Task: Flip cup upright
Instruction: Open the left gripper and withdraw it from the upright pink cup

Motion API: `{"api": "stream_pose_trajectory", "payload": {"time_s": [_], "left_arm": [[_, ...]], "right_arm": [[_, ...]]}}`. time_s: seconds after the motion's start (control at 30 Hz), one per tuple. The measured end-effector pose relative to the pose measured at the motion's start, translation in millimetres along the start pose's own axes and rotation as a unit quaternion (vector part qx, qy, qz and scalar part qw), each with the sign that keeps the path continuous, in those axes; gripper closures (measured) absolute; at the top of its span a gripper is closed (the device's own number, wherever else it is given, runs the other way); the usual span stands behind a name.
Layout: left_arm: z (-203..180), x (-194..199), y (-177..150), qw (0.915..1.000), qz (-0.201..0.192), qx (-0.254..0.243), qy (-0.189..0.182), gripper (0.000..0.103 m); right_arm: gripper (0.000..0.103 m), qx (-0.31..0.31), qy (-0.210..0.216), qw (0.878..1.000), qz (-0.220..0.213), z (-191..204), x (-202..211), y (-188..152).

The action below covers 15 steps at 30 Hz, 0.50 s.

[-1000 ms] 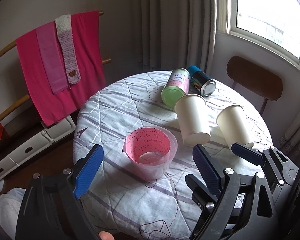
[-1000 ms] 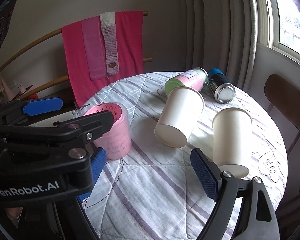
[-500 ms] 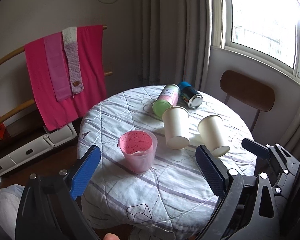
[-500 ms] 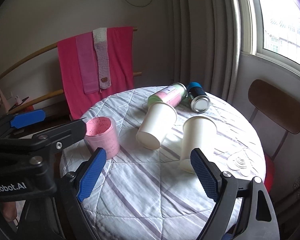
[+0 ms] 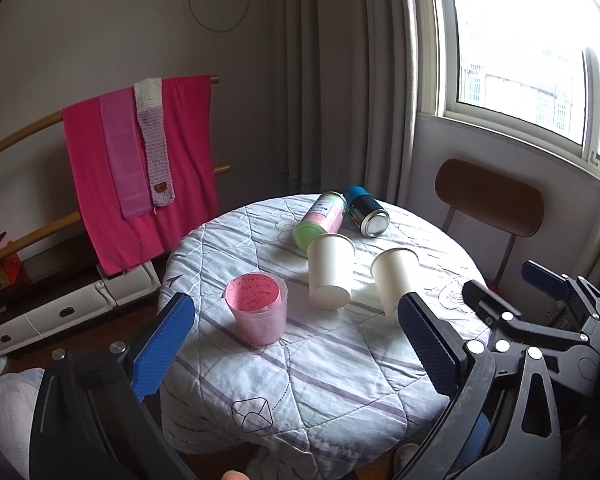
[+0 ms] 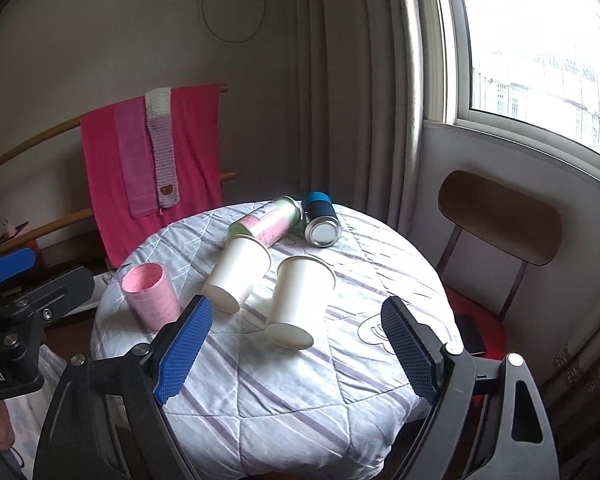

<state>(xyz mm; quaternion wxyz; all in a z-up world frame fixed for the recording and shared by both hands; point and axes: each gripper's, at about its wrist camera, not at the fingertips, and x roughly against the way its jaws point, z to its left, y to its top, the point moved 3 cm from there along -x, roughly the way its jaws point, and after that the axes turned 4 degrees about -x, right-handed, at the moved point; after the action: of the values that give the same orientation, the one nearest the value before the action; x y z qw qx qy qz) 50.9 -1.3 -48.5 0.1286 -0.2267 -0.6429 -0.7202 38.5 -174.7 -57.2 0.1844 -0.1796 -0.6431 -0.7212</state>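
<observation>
A pink plastic cup (image 5: 257, 309) (image 6: 151, 295) stands upright at the left of the round table (image 5: 324, 364) (image 6: 284, 396). Two white paper cups lie on their sides in the middle, bases toward me: one on the left (image 5: 329, 271) (image 6: 238, 274), one on the right (image 5: 392, 276) (image 6: 298, 302). My left gripper (image 5: 296, 348) is open and empty, held back from the table's near edge. My right gripper (image 6: 296, 354) is open and empty, also off the near edge; it shows at the right of the left wrist view (image 5: 540, 312).
A pink-and-green can (image 5: 320, 220) (image 6: 268, 222) and a blue-capped spray can (image 5: 366, 212) (image 6: 320, 220) lie at the table's far side. A wooden chair (image 5: 490, 198) (image 6: 500, 216) stands at the right. Pink towels (image 5: 140, 168) hang on a rail at the left.
Both grippers have pulled back and up from the table, so the whole tabletop now shows. The cups and cans have not moved. Both grippers stay open.
</observation>
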Motion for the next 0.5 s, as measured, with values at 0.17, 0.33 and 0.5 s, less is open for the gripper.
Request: {"api": "stream_pose_trajectory", "payload": {"time_s": [0.17,0.33,0.5], "left_arm": [[-7,2,1,0.9995,0.003,-0.011,0.03,0.0],[-16,1,2,0.9994,0.009,-0.017,0.028,0.0],[-22,-1,1,0.9993,0.012,-0.023,0.026,0.0]], "right_arm": [[0.015,-0.021,0.005,1.0,-0.004,-13,9,6],[0.015,-0.027,0.013,0.999,-0.011,-18,15,10],[0.016,-0.028,0.014,1.0,-0.004,-20,12,9]]}}
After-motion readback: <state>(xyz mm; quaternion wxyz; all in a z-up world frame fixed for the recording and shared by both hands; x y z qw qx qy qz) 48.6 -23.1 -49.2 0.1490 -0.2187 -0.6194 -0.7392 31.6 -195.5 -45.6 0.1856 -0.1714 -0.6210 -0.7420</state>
